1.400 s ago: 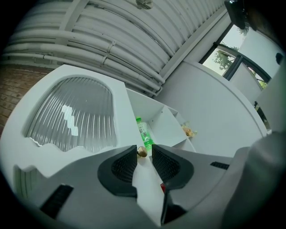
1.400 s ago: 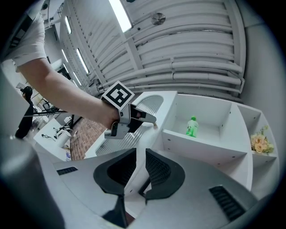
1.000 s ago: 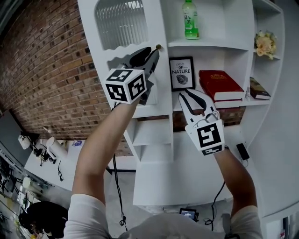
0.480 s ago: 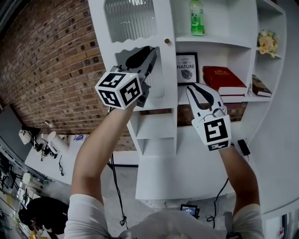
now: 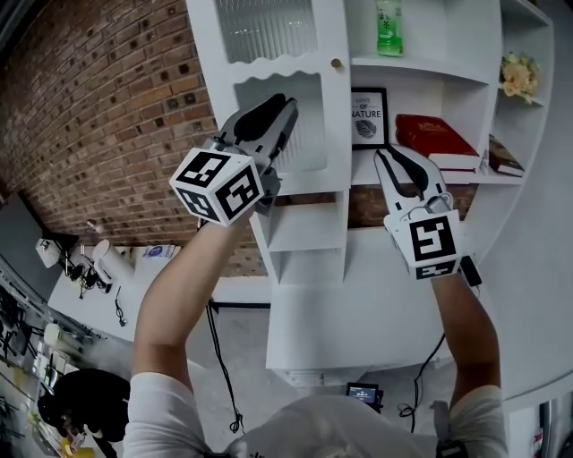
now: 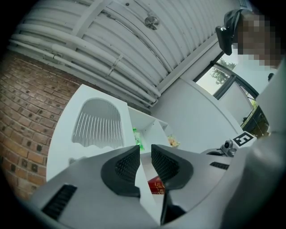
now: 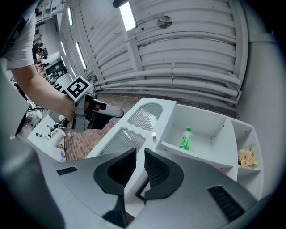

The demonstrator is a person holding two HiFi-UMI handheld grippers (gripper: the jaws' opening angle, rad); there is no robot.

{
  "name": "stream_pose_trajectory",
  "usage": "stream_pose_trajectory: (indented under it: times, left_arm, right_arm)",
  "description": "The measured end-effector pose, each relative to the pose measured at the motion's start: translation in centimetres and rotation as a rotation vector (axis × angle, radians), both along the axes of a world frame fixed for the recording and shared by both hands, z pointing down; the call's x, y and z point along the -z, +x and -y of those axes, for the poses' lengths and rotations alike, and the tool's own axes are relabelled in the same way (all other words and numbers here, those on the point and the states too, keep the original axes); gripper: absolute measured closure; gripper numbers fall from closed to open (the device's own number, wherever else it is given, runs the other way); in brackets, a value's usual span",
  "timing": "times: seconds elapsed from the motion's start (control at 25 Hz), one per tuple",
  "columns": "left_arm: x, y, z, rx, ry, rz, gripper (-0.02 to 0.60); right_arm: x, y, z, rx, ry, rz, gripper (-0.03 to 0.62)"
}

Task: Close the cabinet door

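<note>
"Where is the cabinet door (image 5: 288, 85)?"

"It is the tall white door on the left side of the white cabinet (image 5: 358, 313). It has glass with lines in it and a small gold knob (image 5: 337, 64) on its right edge. I cannot tell if it is shut all the way."

"What about the left tool?"

"The left tool (image 5: 286, 106) is right in front of the door, below and left of the knob. Its jaws are a little apart and have just been closing a bit. The door's edge shows in the gap, but the pads do not squeeze it."

"And the right tool?"

"The right tool (image 5: 392, 154) is held up near the open shelves, away from the door. Its jaws are a little apart too, with nothing in them."

"What is on the shelves?"

"A green bottle (image 5: 389, 25), but its label is too small to read. Below it is a black frame (image 5: 369, 116) that says 'OF NATURE'. Next to that are a red book (image 5: 440, 141) and pale flowers (image 5: 517, 76). A brick wall (image 5: 107, 134) is on the left."
</note>
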State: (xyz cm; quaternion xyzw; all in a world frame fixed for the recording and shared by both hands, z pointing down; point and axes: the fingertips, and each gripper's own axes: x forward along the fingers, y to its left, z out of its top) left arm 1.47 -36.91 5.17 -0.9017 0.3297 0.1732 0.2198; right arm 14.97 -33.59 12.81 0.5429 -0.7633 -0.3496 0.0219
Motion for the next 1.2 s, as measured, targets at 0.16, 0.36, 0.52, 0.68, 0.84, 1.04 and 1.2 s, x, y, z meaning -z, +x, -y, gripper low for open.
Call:
stream_pose_trajectory:
  times: [0.16, 0.36, 0.52, 0.68, 0.84, 1.04, 1.2]
  left_arm:
    - [-1.4, -1.1, -1.0, -0.010, -0.013, 0.004, 0.497]
    - [-3.0, -2.5, -2.0, -0.024, -0.032, -0.001, 0.497]
    - [-4.1, -3.5, -2.5, -0.030, -0.039, 0.004, 0.497]
    - [-5.0, -4.5, -2.8, -0.032, -0.050, 0.000, 0.497]
    - [-6.3, -5.2, -3.3, -0.038, -0.055, -0.008, 0.497]
    - [-8.6, -5.7, -3.6, -0.045, -0.077, -0.008, 0.497]
    - [-10.6, -6.2, -3.6, -0.049, -0.123, -0.020, 0.500]
  right_arm:
    - [-0.1, -0.2, -0.5, -0.011, -0.003, 0.007, 0.520]
    - [-0.5, -1.2, -1.1, -0.014, -0.005, 0.013, 0.520]
    - [-0.9, -2.2, -1.3, -0.014, -0.012, 0.014, 0.520]
    - [-1.7, -2.9, -1.5, -0.018, -0.022, 0.008, 0.520]
    - [-2.5, -3.4, -1.7, -0.022, -0.036, 0.016, 0.520]
    - [-3.4, -4.0, -1.9, -0.021, -0.052, 0.033, 0.520]
    - [-4.0, -4.7, -2.1, -0.015, -0.064, 0.038, 0.520]
